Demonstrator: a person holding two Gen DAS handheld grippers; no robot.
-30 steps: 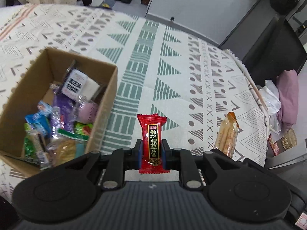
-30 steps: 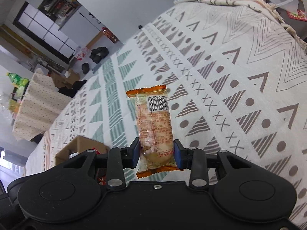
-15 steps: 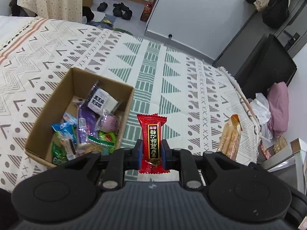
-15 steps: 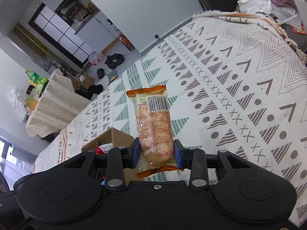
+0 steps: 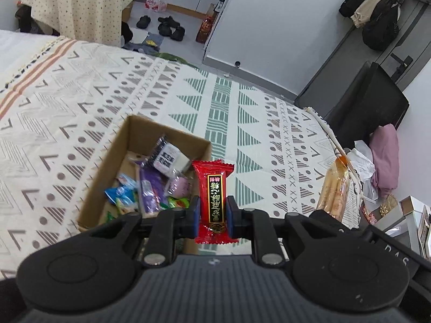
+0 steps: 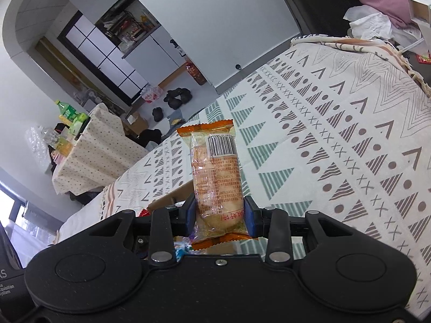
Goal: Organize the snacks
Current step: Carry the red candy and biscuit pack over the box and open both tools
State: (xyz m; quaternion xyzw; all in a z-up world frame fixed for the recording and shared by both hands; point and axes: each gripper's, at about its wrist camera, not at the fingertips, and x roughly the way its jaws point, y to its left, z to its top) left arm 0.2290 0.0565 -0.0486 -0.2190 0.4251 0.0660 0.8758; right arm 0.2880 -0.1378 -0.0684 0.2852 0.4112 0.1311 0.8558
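**Both snacks gripped above the bedspread**

Red candy packet (image 5: 214, 197) held upright, clamped by left gripper (image 5: 213, 214), at near right corner of cardboard box (image 5: 107, 158) of mixed snacks. Orange-trimmed pastry packet (image 6: 216, 181) pinched upright in right gripper (image 6: 218, 216), over box's far edge. Box on patterned bedspread (image 5: 269, 134), toward its near edge.

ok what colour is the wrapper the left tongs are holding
Red, with a black and gold label down the middle of the wrapper; it shows best in the left wrist view.
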